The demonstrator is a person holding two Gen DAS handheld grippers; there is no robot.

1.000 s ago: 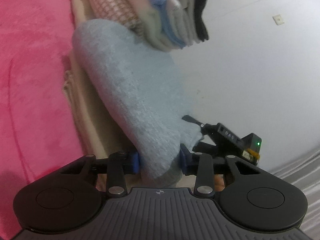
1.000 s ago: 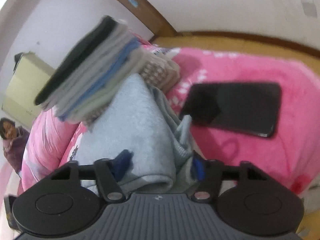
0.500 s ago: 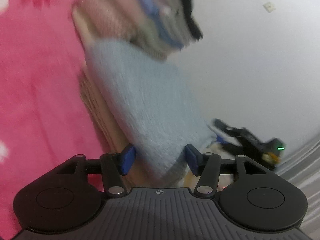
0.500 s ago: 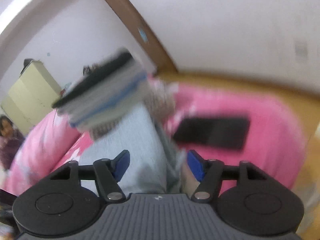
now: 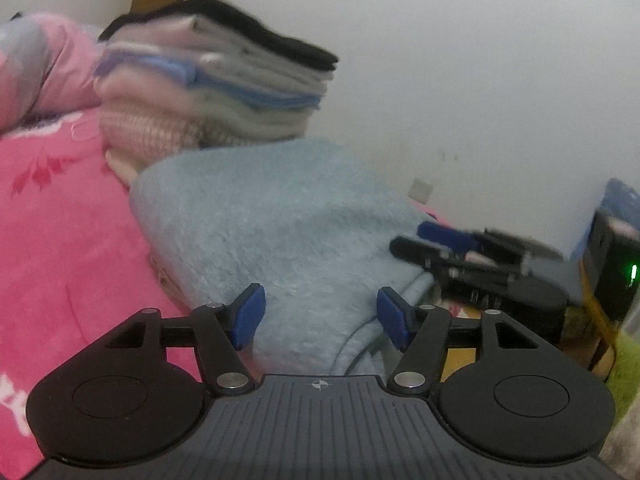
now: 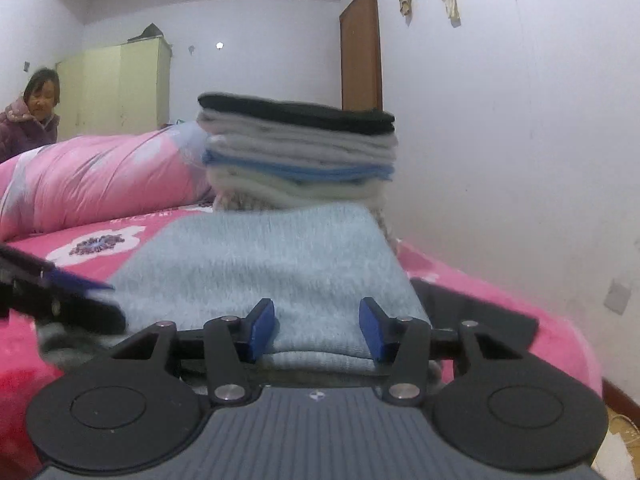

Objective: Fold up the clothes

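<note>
Folded light-blue fleece garment (image 6: 264,264), on the pink bedspread (image 5: 60,248) just in front of the stack of folded clothes (image 6: 300,152): soft, light, limp, likely sagging unless taken by its near folded edge; left gripper (image 5: 318,314) opening, right gripper (image 6: 316,330) closing, pads astride that edge, not pressing.

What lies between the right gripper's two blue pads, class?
The near edge of the folded light-blue sweater lies between the pads of the right gripper, seen in the right wrist view. Its jaws are closing, with the pads not yet pressing the cloth.
</note>
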